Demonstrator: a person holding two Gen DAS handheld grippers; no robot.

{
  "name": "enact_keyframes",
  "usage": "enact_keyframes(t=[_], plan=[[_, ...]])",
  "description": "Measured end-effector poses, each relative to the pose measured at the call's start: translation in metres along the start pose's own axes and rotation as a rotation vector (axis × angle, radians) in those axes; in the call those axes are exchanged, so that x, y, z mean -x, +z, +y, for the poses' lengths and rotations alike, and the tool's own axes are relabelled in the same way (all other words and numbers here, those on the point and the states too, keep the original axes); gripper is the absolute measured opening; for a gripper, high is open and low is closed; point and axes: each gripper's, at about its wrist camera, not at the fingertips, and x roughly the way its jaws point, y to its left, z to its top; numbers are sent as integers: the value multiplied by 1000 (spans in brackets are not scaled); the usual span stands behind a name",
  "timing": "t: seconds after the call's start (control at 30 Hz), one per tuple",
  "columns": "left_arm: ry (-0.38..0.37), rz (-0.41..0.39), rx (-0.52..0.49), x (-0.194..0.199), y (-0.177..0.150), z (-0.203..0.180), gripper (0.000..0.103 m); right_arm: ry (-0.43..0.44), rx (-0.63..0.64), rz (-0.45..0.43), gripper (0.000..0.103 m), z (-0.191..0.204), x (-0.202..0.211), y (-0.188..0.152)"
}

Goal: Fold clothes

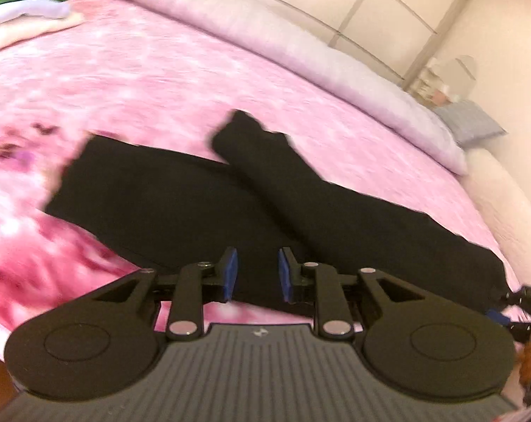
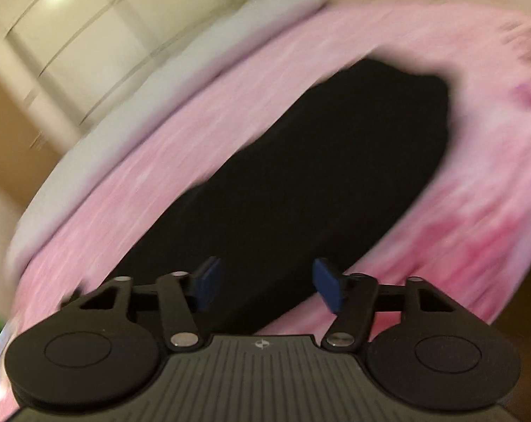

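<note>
A black garment [image 1: 181, 193] lies flat on the pink bed cover [image 1: 142, 70], with one long part [image 1: 300, 183] folded diagonally over it. My left gripper [image 1: 257, 270] is open and empty, just above the garment's near edge. In the right wrist view the same black garment [image 2: 318, 161] fills the middle, blurred by motion. My right gripper [image 2: 265, 281] is open and empty above the garment's near end. Part of the right gripper shows at the right edge of the left wrist view [image 1: 522, 302].
A stack of folded clothes [image 1: 30, 10], green, lilac and cream, sits at the far left of the bed. A pale lilac duvet roll [image 1: 265, 35] runs along the bed's far side. White wardrobe doors [image 1: 371, 3] stand behind. A grey pillow [image 1: 473, 123] lies at the far right.
</note>
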Motion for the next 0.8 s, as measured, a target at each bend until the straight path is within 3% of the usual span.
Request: enact_keyframes(t=[0.1,0.23,0.27,0.33,0.37,0.4,0.47,0.7,0.8], plan=[[43,33,-22,-17,17,19,22,139,46,125,44,51,-36,-24],[131,59,-17,-42,30,53,20,199,82,272,39,100,-84,-45],[138,62,6,-48,37,64,10,202,85,310,38,110,-97,-49],[120,77,53,-50,48,77,9,206,79,355,37,123,-115,-54],[117,83,52,-49,49,78,13,213,70,368,37,128,-123,-53],[115,89,51,-48,49,78,26,220,62,381,37,133,-131,-53],[109,101,48,-46,51,79,35,250,23,395,39,138,-148,-41],[91,142,41,-39,57,81,35,473,-279,417,40,135,-194,-30],[90,135,62,-33,62,85,36,458,-211,378,42,155,-215,-19]])
